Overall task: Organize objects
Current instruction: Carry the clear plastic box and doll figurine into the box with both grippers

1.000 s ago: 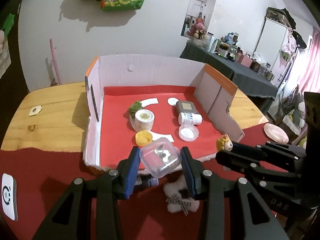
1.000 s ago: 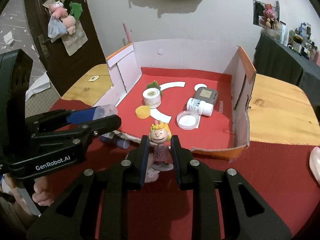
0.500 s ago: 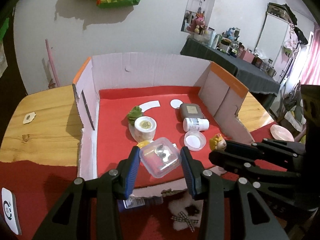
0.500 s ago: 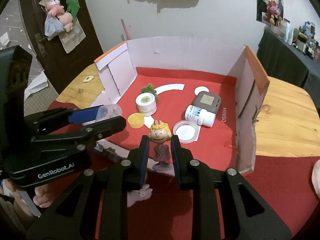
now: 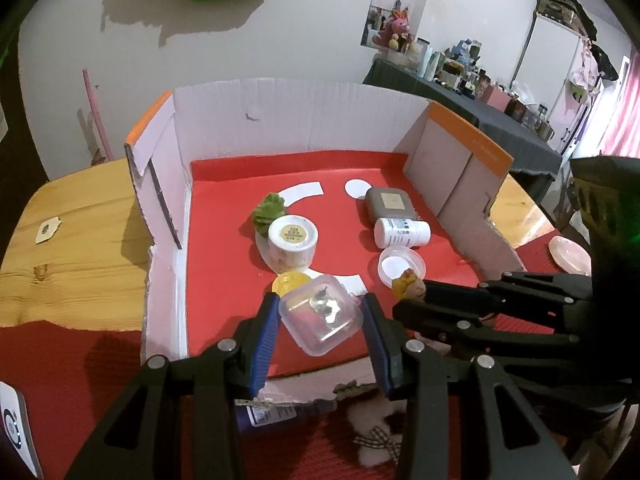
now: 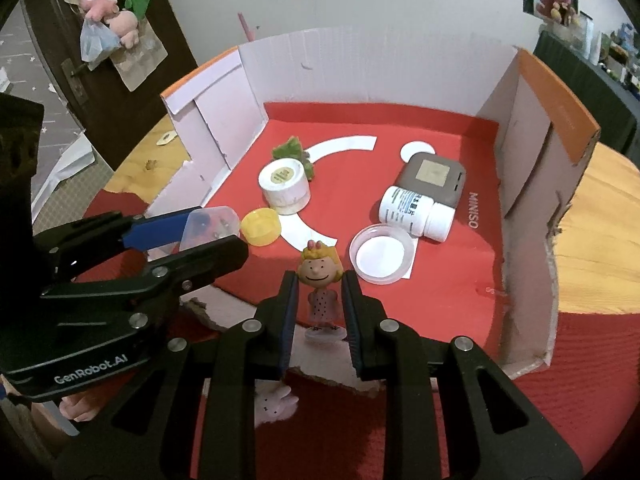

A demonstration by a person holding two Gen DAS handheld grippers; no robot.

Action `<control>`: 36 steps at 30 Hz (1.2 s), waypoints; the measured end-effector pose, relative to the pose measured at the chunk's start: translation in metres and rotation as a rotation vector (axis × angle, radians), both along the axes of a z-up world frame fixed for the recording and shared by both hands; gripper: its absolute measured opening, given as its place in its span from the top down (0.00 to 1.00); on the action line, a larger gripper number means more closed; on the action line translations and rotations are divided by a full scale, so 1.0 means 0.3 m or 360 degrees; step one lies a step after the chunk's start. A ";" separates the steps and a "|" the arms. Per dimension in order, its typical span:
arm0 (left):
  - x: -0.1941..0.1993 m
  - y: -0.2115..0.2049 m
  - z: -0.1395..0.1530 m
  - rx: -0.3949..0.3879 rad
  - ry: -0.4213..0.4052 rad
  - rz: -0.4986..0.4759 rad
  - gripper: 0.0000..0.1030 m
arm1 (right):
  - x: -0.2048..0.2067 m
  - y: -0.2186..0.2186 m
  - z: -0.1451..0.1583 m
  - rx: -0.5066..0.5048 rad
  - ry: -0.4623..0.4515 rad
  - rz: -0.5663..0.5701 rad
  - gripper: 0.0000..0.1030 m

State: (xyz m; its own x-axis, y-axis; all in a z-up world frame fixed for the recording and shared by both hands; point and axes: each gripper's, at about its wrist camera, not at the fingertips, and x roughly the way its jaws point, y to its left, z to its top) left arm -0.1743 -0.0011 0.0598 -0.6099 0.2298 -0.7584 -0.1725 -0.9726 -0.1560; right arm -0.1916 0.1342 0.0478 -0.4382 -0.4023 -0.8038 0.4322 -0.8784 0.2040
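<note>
My left gripper (image 5: 320, 316) is shut on a small clear plastic box (image 5: 322, 318) with metal bits inside, held over the front of the red-floored cardboard box (image 5: 304, 120). My right gripper (image 6: 319, 300) is shut on a blond cartoon figurine (image 6: 320, 280) in a pink dress, just inside the box's torn front edge. In the right wrist view the left gripper (image 6: 200, 236) stands to the left with the clear box (image 6: 210, 224). In the left wrist view the figurine's head (image 5: 408, 286) shows at the tip of the right gripper.
Inside the box lie a white round jar (image 5: 292, 240), a green leafy piece (image 5: 272, 210), a yellow cap (image 6: 262, 226), a white pill bottle (image 6: 416, 212), a grey case (image 6: 434, 178) and a clear lid (image 6: 380, 258). A small plush rabbit (image 6: 276, 404) and a blue-capped tube (image 5: 276, 414) lie on the red mat in front.
Both grippers have moved forward and down over the box's front edge, each keeping its object. The box and its contents now look larger and closer.
</note>
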 end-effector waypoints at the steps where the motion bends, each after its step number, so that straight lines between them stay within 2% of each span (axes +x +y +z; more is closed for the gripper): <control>1: 0.001 0.000 -0.002 0.0002 -0.0003 -0.0004 0.58 | -0.001 -0.001 -0.004 0.0004 -0.0005 0.0003 0.79; 8: 0.000 0.005 -0.008 -0.0018 -0.0016 -0.0027 0.58 | -0.009 -0.008 -0.012 0.0033 -0.0029 0.0025 0.79; 14: -0.024 -0.002 -0.030 0.0022 -0.0086 -0.0059 0.58 | -0.044 -0.008 -0.032 0.0031 -0.0097 0.0035 0.79; 20: -0.041 0.008 -0.054 0.0009 -0.0126 -0.0079 0.58 | -0.073 0.005 -0.045 0.0018 -0.0149 0.0025 0.79; 27: -0.069 0.009 -0.081 0.0006 -0.0159 -0.0064 0.58 | -0.091 0.031 -0.052 0.0062 -0.0123 -0.0043 0.79; 36: -0.104 -0.003 -0.084 -0.0048 -0.0128 -0.0003 0.58 | -0.113 0.066 -0.049 0.0103 -0.0074 -0.0132 0.79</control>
State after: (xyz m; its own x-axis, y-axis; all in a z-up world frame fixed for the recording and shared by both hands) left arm -0.2055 -0.0019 0.0348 -0.5465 0.2072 -0.8114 -0.1627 -0.9767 -0.1398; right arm -0.2256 0.1540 0.0332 -0.4298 -0.3125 -0.8471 0.3488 -0.9228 0.1635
